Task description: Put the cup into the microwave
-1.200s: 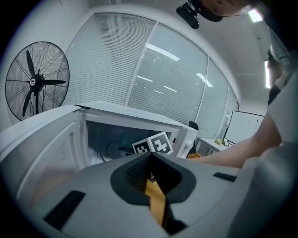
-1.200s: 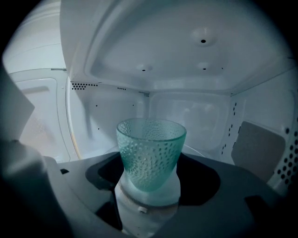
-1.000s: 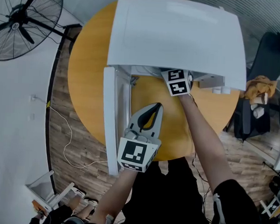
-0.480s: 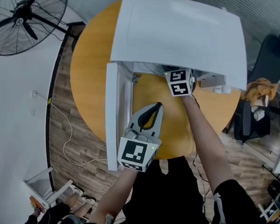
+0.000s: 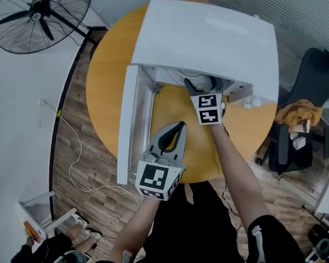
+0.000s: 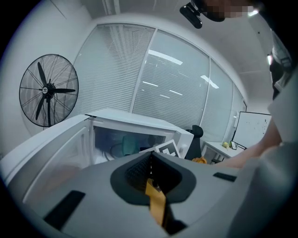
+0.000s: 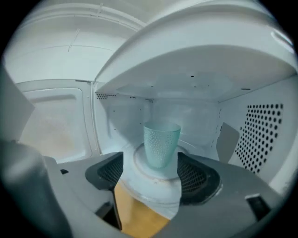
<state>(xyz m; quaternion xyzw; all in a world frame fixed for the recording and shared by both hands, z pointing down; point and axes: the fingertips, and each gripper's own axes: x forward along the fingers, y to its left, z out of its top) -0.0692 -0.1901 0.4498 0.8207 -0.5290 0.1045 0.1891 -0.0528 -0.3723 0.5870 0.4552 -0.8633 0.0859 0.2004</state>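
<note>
A teal dimpled cup (image 7: 161, 144) stands upright on the turntable (image 7: 139, 163) inside the white microwave (image 5: 207, 42); it also shows faintly in the left gripper view (image 6: 127, 145). My right gripper (image 7: 156, 172) is open at the oven's mouth, its jaws spread to either side of the cup and apart from it. In the head view the right gripper (image 5: 204, 86) reaches just under the microwave's front edge. The left gripper (image 5: 181, 126) hovers over the table in front of the oven, shut with nothing in it (image 6: 150, 155). The microwave door (image 5: 127, 132) is swung open to the left.
The microwave sits on a round orange table (image 5: 109, 81). A standing fan (image 5: 41, 17) is at the far left and a black chair (image 5: 316, 70) with yellow cloth at the right. The open door flanks the left gripper's left side.
The right gripper has drawn back a little from the oven's cavity toward me. The left gripper has stayed where it was.
</note>
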